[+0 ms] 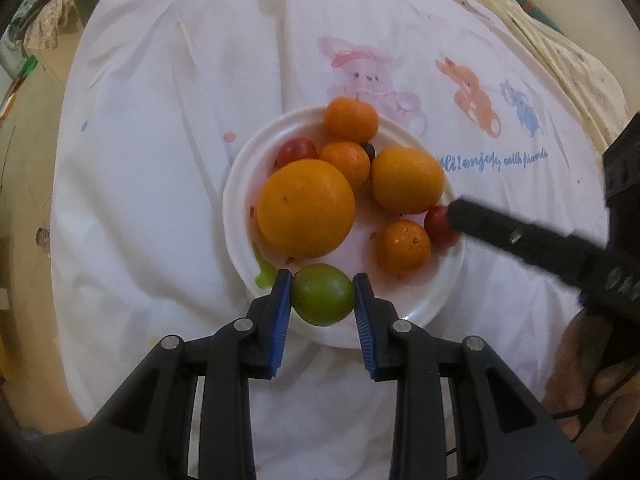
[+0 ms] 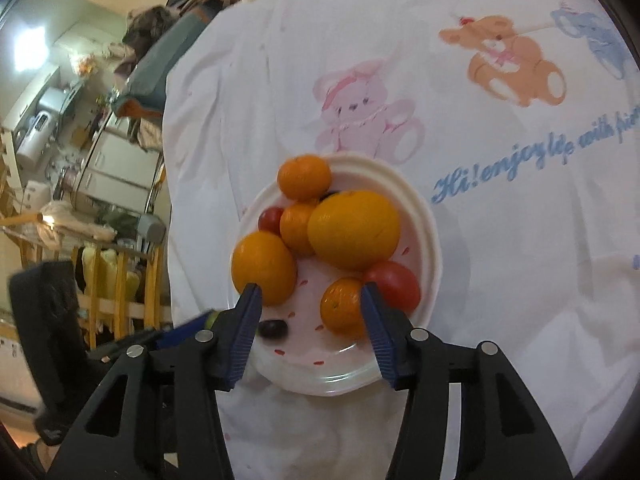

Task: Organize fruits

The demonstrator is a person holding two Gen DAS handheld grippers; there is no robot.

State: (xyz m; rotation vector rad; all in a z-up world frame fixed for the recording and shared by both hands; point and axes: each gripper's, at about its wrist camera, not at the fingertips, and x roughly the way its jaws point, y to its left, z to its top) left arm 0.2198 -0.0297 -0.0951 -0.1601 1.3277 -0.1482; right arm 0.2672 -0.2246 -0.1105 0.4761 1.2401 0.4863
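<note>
A white plate (image 1: pixel 240 184) on a white cloth holds two big oranges (image 1: pixel 306 208) (image 1: pixel 408 179), three small mandarins (image 1: pixel 351 119), two red tomatoes (image 1: pixel 296 151), a dark grape (image 1: pixel 370 150) and a green lime (image 1: pixel 322 299). My left gripper (image 1: pixel 322 298) is shut on the lime at the plate's near rim. In the right wrist view the plate (image 2: pixel 420 216) lies under my right gripper (image 2: pixel 311 318), which is open above a small mandarin (image 2: pixel 342 306), a grape (image 2: pixel 273 329) and a tomato (image 2: pixel 394 285). The right gripper's finger (image 1: pixel 520 236) reaches in over the plate's right side.
The white cloth (image 1: pixel 160 160) with printed bears (image 2: pixel 362 108) and blue lettering covers the table. A small green piece (image 1: pixel 264 270) lies at the plate's left rim. Room clutter and a wooden rack (image 2: pixel 120 280) lie beyond the table's left edge.
</note>
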